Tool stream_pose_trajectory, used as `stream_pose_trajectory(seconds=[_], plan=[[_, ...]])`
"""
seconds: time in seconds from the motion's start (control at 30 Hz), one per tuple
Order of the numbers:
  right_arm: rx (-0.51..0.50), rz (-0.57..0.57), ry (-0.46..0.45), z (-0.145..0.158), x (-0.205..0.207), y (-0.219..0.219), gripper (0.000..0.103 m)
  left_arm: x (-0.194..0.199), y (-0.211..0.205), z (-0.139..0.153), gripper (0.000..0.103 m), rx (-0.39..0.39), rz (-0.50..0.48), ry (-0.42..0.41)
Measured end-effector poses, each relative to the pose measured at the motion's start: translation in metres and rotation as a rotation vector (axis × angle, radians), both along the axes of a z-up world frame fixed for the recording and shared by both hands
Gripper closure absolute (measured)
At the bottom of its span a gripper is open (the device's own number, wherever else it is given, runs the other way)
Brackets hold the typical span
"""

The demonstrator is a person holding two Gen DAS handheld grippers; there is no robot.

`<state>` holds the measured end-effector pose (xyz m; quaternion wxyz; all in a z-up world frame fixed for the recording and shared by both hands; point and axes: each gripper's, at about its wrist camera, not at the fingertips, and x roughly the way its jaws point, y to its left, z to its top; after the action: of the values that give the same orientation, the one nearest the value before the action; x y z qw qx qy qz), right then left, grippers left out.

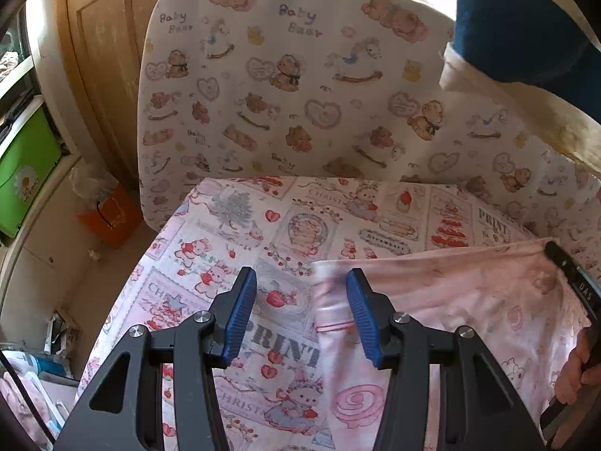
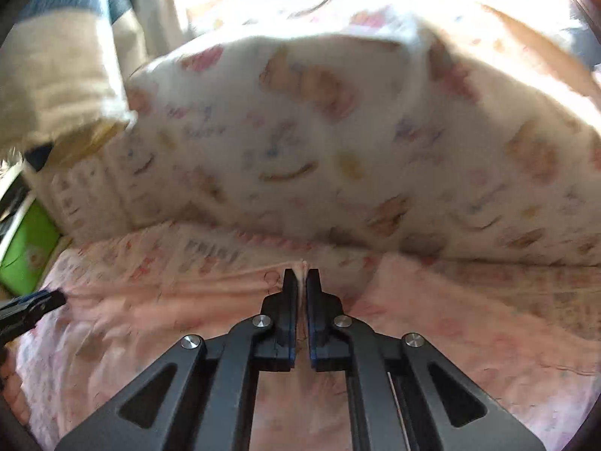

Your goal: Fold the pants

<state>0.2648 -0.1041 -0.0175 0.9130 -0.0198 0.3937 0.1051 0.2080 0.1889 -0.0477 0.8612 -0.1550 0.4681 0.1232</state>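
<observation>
Right tongs [image 2: 301, 276] pressed together, pinching a pants [image 1: 450, 300] edge, apparently the waistband. Left tongs [image 1: 301, 293] spread, straddling the pants' corner on the printed sheet [image 1: 233, 225].

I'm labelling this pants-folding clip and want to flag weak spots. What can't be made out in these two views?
- Left wrist view: the pink pants run off the bottom and right edges, so their full outline is unseen.
- Left wrist view: the left tool straddles the pants' edge; its own finger covers whether that pad touches cloth.
- Right wrist view: motion blur smears the teddy-print cushion.
- Right wrist view: the right tool pinches a pants fold; which part is unclear.
</observation>
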Motion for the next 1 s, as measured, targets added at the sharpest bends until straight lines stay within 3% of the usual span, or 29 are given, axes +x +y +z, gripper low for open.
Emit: stream_pose_trajectory(seconds=[0.1, 0.13, 0.17, 0.2, 0.23, 0.33, 0.53, 0.6, 0.7, 1.0], plan=[[0.005, -0.009, 0.006, 0.000, 0.007, -0.002, 0.099, 0.003, 0.000, -0.005, 0.055, -0.006, -0.008, 0.010], [0.006, -0.008, 0.010, -0.002, 0.009, -0.001, 0.099, 0.003, -0.002, -0.004, 0.059, 0.003, -0.013, 0.004], [0.008, -0.006, 0.008, -0.002, 0.010, -0.001, 0.099, 0.003, -0.003, -0.004, 0.066, 0.003, -0.022, -0.001], [0.012, 0.000, 0.005, -0.004, 0.011, 0.003, 0.099, 0.003, -0.004, -0.004, 0.088, -0.004, -0.028, -0.007], [0.018, 0.005, 0.001, -0.005, 0.011, 0.003, 0.099, 0.004, -0.005, -0.005, 0.101, -0.017, -0.037, -0.009], [0.029, 0.008, 0.003, -0.007, 0.012, 0.005, 0.099, 0.003, -0.009, -0.002, 0.101, -0.005, -0.039, -0.026], [0.056, 0.048, -0.024, 0.001, 0.008, 0.014, 0.099, -0.016, -0.007, 0.029, 0.102, 0.027, -0.007, -0.161], [0.056, 0.061, -0.059, 0.008, 0.004, 0.019, 0.099, -0.019, -0.006, 0.034, 0.102, 0.077, 0.023, -0.169], [0.032, 0.078, -0.056, 0.009, 0.006, 0.028, 0.099, -0.016, -0.010, 0.029, 0.102, 0.191, 0.069, -0.099], [-0.009, 0.038, 0.019, -0.015, 0.020, 0.046, 0.099, -0.003, -0.012, 0.002, 0.101, 0.259, 0.056, 0.007]])
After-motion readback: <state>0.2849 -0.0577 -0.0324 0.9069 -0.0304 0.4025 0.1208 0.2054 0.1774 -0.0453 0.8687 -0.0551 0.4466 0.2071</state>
